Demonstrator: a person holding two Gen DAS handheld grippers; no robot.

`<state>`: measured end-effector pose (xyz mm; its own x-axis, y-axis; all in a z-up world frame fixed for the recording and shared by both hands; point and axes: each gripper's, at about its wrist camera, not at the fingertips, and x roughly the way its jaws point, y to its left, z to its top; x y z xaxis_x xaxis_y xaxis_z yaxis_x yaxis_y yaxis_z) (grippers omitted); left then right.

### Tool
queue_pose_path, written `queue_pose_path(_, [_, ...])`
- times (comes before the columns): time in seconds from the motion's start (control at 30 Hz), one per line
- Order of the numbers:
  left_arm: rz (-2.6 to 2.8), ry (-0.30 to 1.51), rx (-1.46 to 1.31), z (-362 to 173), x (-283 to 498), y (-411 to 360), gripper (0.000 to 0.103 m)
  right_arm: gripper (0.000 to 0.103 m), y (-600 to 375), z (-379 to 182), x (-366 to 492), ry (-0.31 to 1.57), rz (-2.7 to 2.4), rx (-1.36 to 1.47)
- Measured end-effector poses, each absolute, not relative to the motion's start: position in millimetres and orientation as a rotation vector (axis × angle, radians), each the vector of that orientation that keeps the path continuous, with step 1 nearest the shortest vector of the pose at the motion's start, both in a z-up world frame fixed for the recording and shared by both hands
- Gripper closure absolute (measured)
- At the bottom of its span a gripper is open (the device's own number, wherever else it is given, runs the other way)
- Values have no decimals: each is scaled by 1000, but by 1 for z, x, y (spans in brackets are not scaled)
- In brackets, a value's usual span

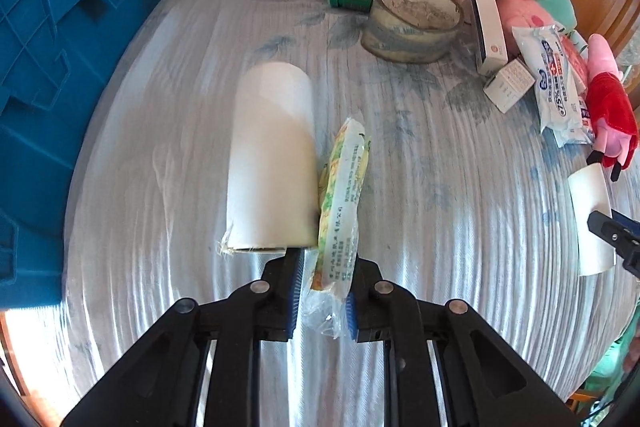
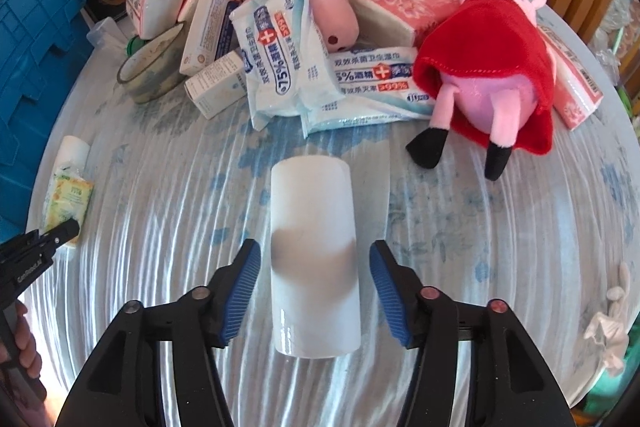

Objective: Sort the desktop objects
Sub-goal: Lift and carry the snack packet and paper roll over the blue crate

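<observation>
Black linkage arms with blue ribbed pads fill the bottom of both views. Between the pads of the left gripper [image 1: 322, 291] a yellow-green tissue packet [image 1: 340, 203] is clenched, standing on its edge on the striped tablecloth [image 1: 440, 187]. Just beside this packet, touching its left side, a white roll [image 1: 272, 155] is laid flat. On the left a blue crate [image 1: 60, 67] is seen.

In the right wrist view, the right gripper [image 2: 315, 287] is released: its jaws stand apart on both sides of a second white roll [image 2: 314, 247], and a small gap is seen at each pad. This roll is laid on the cloth, near the middle. Behind it, wet wipe packs [image 2: 280, 47] and a pink plush pig in a red dress [image 2: 492, 59] are piled.
</observation>
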<state>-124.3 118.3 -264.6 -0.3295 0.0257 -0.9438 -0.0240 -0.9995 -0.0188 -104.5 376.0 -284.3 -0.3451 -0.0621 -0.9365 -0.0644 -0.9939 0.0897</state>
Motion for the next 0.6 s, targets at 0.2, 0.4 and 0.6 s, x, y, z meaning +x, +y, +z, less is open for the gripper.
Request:
queue_pose_path(0.2, [2491,65,-1805,-270,-113,131,85,35,373,-289,-102,162,2567,-1824])
queue_pose_path(0.4, [2495,-4,-1768,-266,-111,130,85,58,370,-289,-100,71,2558,-1805])
queue_pose_path(0.6, [2509,-7,-1645,-245,-102,150,92,58,373,-277,-96,99,2605,-1761])
